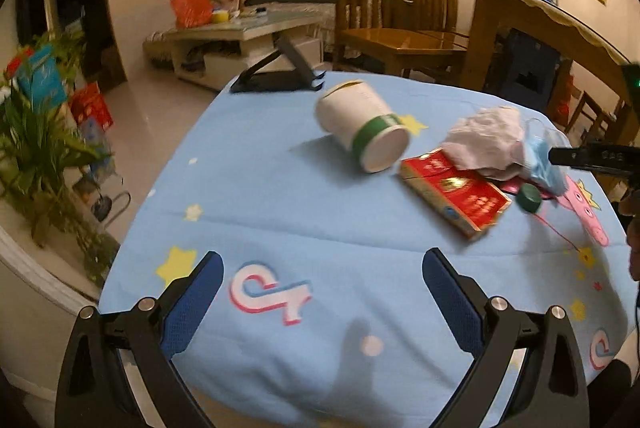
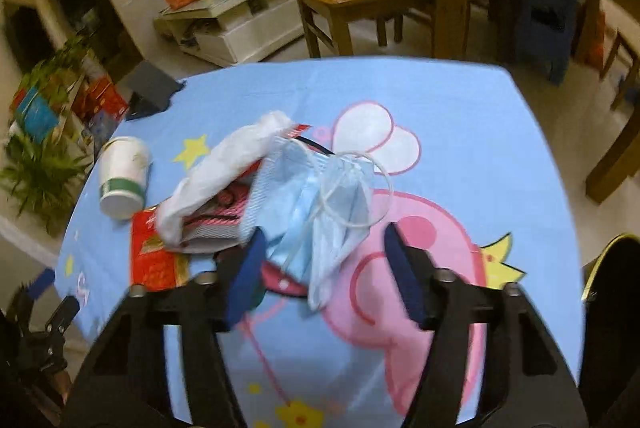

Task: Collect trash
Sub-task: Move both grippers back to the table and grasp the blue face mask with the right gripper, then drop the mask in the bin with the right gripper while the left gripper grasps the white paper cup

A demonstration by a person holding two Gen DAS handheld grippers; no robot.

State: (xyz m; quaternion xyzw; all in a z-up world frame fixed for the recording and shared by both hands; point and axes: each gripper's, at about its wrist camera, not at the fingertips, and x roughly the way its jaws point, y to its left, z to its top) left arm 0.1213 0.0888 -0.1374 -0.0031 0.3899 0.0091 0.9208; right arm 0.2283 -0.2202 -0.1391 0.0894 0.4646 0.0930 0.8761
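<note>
A white paper cup with a green band (image 1: pixel 362 130) lies on its side on the blue cartoon tablecloth (image 1: pixel 280 212); it also shows in the right wrist view (image 2: pixel 122 176). Beside it lie a red box (image 1: pixel 454 194), a crumpled white tissue (image 1: pixel 486 140), a blue face mask (image 1: pixel 542 160) and a green cap (image 1: pixel 528 198). My left gripper (image 1: pixel 322 268) is open and empty, well short of the cup. My right gripper (image 2: pixel 322 244) is open, its fingers either side of the blue mask (image 2: pixel 316 196), above the cloth. The tissue (image 2: pixel 224 168) covers part of the red box (image 2: pixel 154 260).
A black phone stand (image 1: pixel 280 72) sits at the table's far edge. Wooden chairs (image 1: pixel 384 8) and a wooden table (image 1: pixel 540 28) stand beyond. A potted plant (image 1: pixel 36 148) and boxes are on the left. A low white coffee table (image 1: pixel 240 40) is further back.
</note>
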